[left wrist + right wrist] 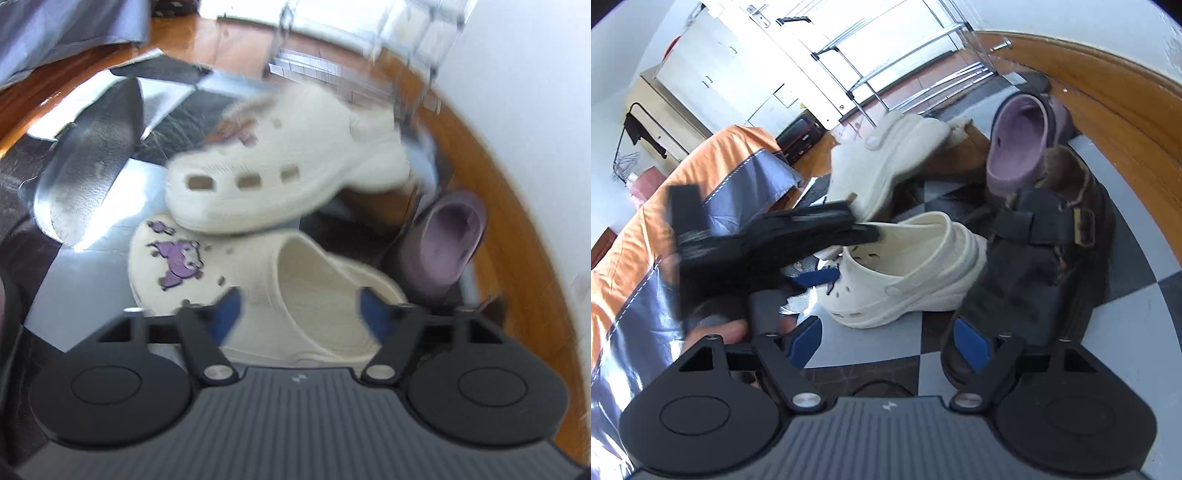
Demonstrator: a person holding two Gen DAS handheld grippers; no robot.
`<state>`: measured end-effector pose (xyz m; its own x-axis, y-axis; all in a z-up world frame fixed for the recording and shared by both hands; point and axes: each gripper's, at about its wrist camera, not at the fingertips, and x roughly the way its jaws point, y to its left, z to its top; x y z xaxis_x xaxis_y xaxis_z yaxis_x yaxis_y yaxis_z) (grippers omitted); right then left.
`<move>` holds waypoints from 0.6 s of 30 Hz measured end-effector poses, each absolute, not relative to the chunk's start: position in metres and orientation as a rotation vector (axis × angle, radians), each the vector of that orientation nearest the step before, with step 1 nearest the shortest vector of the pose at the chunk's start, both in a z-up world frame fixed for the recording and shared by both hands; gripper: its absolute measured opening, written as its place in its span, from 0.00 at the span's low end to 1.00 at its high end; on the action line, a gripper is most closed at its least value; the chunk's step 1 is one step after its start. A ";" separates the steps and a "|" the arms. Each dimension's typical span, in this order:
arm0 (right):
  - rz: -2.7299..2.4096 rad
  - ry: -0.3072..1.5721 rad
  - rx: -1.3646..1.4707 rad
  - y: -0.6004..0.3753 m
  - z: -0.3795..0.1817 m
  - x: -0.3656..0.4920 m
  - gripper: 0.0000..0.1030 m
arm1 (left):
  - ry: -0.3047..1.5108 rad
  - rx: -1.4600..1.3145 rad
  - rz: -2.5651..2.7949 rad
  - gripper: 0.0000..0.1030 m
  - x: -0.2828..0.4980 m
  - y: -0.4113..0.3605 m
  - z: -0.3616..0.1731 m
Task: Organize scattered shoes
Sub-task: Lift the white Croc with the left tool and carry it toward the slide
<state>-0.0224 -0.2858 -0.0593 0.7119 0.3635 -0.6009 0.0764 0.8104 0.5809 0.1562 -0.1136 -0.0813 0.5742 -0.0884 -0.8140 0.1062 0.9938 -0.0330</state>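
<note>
My left tongs (299,314) stand open over the cream clog (258,288) at six o'clock, pads clear. Right tongs (890,343) open, empty; brown sandal (1045,258) at three o'clock on checkered floor (871,343).

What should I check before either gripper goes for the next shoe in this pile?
1. Left gripper jaws apart, nothing pinched: ok.
2. Right gripper jaws apart and empty: ok.
3. Near cream clog with the purple charm resting upright on the floor: ok.
4. Second cream clog settled: not ok, it is tipped onto the first.
5. Purple clog free to grab: cannot tell, it leans among other shoes.
6. Dark buckled sandal clear of the right fingers: ok, not touching.
</note>
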 end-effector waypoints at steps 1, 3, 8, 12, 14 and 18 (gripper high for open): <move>0.171 0.773 0.630 -0.287 -0.060 -0.023 0.78 | 0.939 0.096 -0.053 0.72 0.158 -0.121 -0.088; 0.169 0.781 0.673 -0.291 -0.063 -0.025 0.78 | 0.958 0.055 -0.013 0.61 0.161 -0.114 -0.098; 0.128 0.797 0.689 -0.299 -0.071 -0.026 0.78 | 0.970 0.100 0.033 0.28 0.151 -0.116 -0.082; 0.126 0.798 0.723 -0.305 -0.072 -0.027 0.78 | 0.957 0.042 0.012 0.22 0.141 -0.100 -0.077; 0.131 0.797 0.727 -0.306 -0.069 -0.028 0.78 | 0.967 0.024 0.008 0.19 0.140 -0.089 -0.075; 0.145 0.791 0.717 -0.305 -0.059 -0.026 0.79 | 0.982 0.013 0.031 0.14 0.128 -0.065 -0.073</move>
<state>-0.0265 -0.3052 -0.0593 0.7065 0.3754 -0.5999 0.1392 0.7574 0.6379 0.1279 -0.0655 -0.0727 0.5546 0.0322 -0.8315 -0.0206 0.9995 0.0249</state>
